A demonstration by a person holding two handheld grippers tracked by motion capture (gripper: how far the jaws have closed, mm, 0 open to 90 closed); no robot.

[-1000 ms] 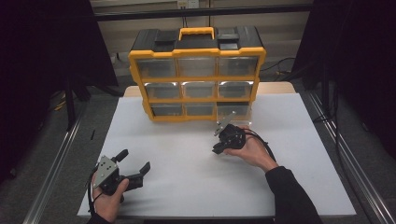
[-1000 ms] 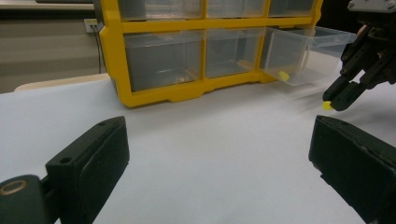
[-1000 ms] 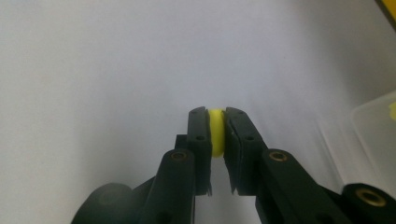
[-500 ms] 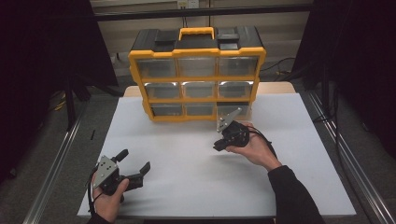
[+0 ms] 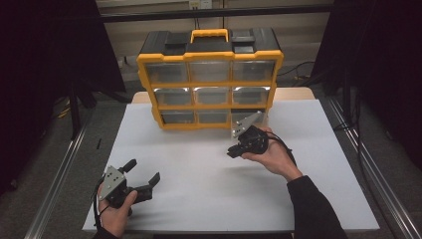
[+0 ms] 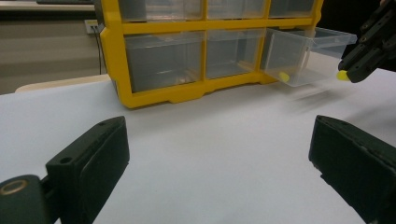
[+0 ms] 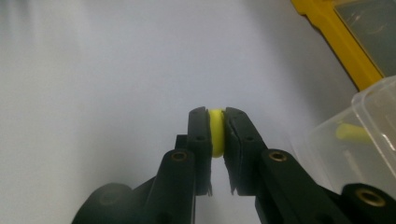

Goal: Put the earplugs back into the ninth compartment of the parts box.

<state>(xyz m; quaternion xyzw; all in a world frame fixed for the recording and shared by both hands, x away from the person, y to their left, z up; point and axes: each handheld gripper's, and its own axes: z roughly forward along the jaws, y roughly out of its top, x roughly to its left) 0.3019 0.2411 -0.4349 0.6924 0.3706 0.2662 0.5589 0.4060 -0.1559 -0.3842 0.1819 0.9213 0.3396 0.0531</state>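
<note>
Right tongs (image 7: pixel 215 122) clamped on a small yellow disc (image 7: pixel 215 131), smooth, round-edged, held edgewise above the white table (image 5: pixel 199 164), left tongs (image 5: pixel 144 175) apart, clear drawer (image 6: pixel 303 56) pulled out of yellow cabinet (image 5: pixel 209 79).

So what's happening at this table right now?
A person holds a gripper in each hand. The right gripper is clamped on a small yellow piece, held above the table beside an open clear drawer of the yellow organizer. The left gripper rests open near the table's front edge.

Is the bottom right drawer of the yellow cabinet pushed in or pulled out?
Pulled out: the clear drawer juts from the cabinet.
</note>
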